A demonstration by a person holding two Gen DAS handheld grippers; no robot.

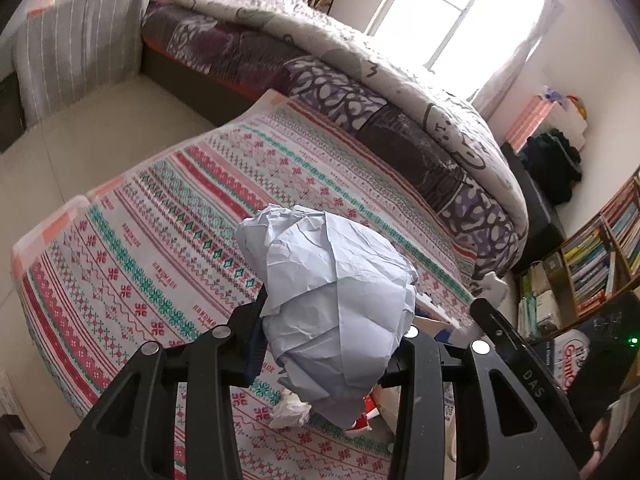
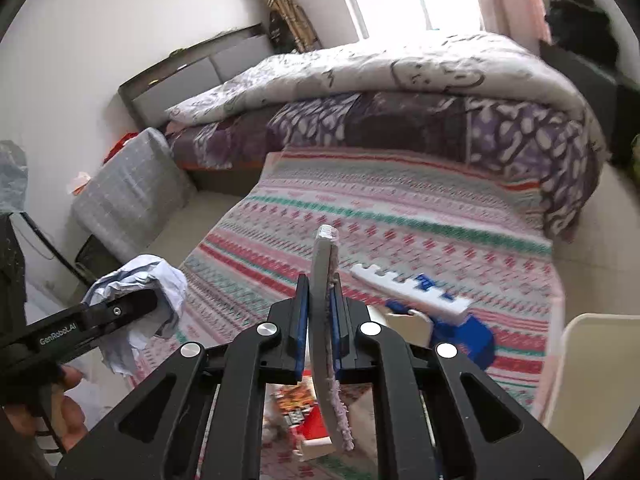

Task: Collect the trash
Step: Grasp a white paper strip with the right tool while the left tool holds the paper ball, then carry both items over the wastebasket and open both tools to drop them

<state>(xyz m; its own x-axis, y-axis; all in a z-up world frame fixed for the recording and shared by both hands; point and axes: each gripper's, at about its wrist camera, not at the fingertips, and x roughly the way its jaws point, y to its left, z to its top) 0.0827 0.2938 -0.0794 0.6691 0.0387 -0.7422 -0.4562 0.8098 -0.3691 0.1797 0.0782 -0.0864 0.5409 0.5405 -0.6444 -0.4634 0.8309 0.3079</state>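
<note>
A patterned mat (image 1: 168,248) covers the bedroom floor beside the bed (image 2: 400,92). The left gripper (image 1: 332,340) clamps a crumpled paper ball (image 1: 332,300); the right gripper (image 2: 322,320) pinches a thin foam piece (image 2: 322,280) upright between its jaws.

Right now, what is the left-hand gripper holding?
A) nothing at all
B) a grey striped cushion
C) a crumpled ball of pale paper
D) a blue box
C: the left gripper has its jaws closed on a crumpled ball of pale paper, lifted above the patterned cloth.
</note>
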